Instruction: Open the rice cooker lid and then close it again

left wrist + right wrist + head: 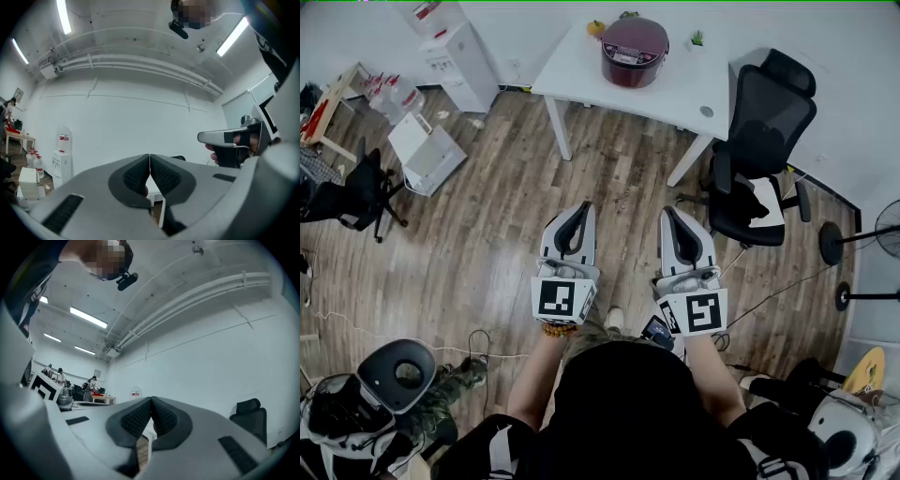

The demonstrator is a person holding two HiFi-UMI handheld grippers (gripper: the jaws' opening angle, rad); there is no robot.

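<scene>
You've got both grippers level and side by side over the floor (487,234), looks like a ready pose before the approach: left gripper (579,210) jaws pressed together on nothing, right gripper (673,216) same, empty. Rice cooker (634,51) sits well ahead on the white table (581,75), lid down, so contents hidden, opening not yet begun

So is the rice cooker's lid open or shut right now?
Shut. The rice cooker on the white table has its dark red lid lying flat on top.
</scene>
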